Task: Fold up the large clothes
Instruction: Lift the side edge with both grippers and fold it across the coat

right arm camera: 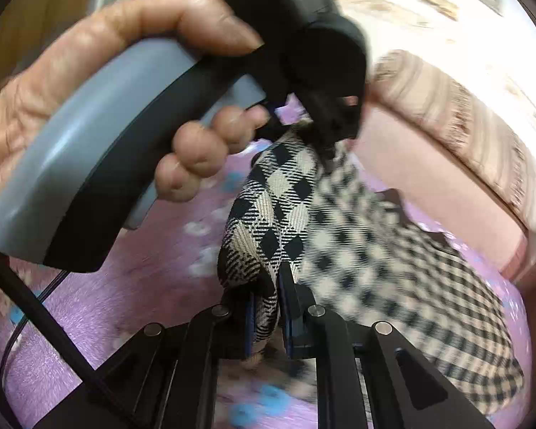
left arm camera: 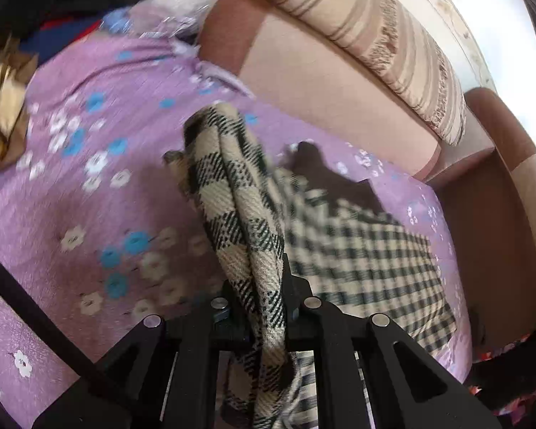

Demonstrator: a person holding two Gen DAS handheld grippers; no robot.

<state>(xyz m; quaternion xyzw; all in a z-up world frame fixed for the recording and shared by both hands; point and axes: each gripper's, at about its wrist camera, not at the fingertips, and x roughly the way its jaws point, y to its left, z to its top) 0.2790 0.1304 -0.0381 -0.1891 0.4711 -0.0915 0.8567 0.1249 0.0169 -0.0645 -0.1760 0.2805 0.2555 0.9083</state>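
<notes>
Nearest the left wrist camera, the left gripper (left arm camera: 259, 307) has its black jaws clamped on a bunched fold of the checked garment (left arm camera: 357, 261), a cream and black woven cloth. The pinched fold rises up past the fingers, while the rest of the cloth trails away to the right and lies on the purple floral bedspread (left arm camera: 89, 186).

In the right wrist view, the right gripper (right arm camera: 268, 307) is likewise closed on a fold of the same checked garment (right arm camera: 393, 268), the cloth squeezed between its blue-edged pads (right arm camera: 288, 316). Just beyond it, a person's hand (right arm camera: 100, 71) wraps around the grey and black handle (right arm camera: 89, 164) of the other gripper, whose tip meets the raised cloth higher up. A black cable (right arm camera: 35, 307) runs across the lower left.

Farther back in the left view, a pink sofa back (left arm camera: 321, 78) borders the bedspread, and a striped beige cushion (left arm camera: 375, 43) rests along its top. At the far left lie a golden-brown satin cloth (left arm camera: 0, 114) and a pile of dark clothes (left arm camera: 53, 0), beside crinkled clear plastic (left arm camera: 182, 10).
</notes>
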